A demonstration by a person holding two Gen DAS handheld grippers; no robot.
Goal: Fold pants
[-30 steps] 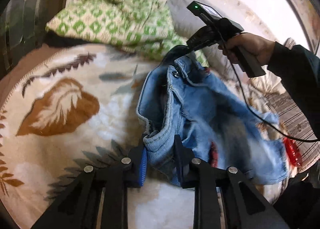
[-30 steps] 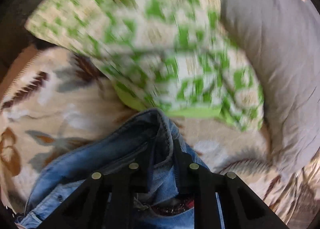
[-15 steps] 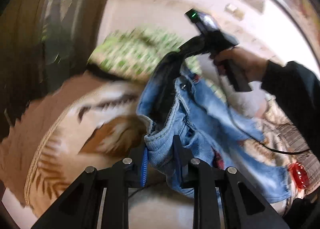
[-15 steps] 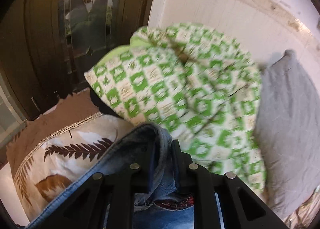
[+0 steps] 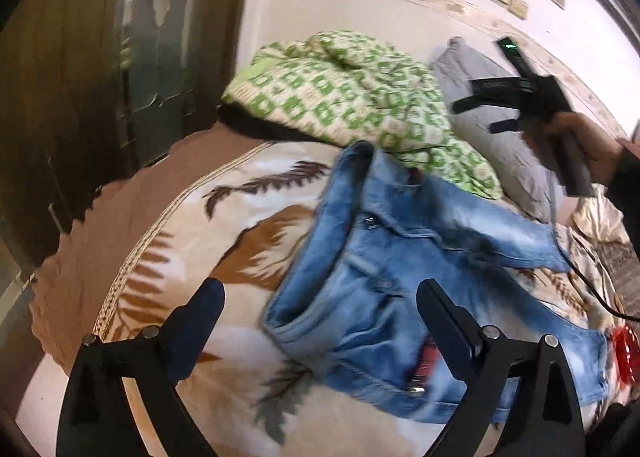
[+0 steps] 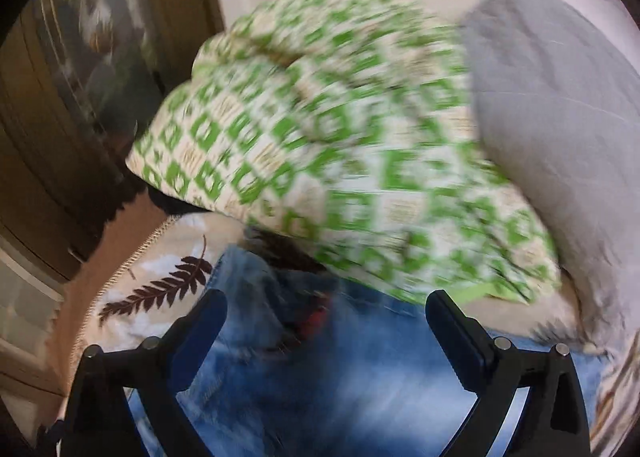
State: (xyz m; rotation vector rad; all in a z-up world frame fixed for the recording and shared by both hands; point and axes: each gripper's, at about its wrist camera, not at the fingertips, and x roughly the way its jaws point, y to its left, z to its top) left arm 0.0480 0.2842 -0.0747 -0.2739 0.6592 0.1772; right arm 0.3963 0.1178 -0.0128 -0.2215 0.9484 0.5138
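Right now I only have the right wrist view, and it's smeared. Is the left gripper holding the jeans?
Observer: No. The left gripper has its fingers opening with no denim pinched. The jeans lie below on the leaf-print blanket.
Operator: Are they spread flat?
Observer: No, crumpled. The waistband gapes toward the green quilt and one leg trails right.
Operator: And my gripper?
Observer: The right gripper, fingers opening, is up in front of the grey pillow, clear of the jeans.

Light-blue denim pants (image 5: 384,277), crumpled, waistband open, spread loose across the leaf-print blanket (image 5: 180,241), untouched
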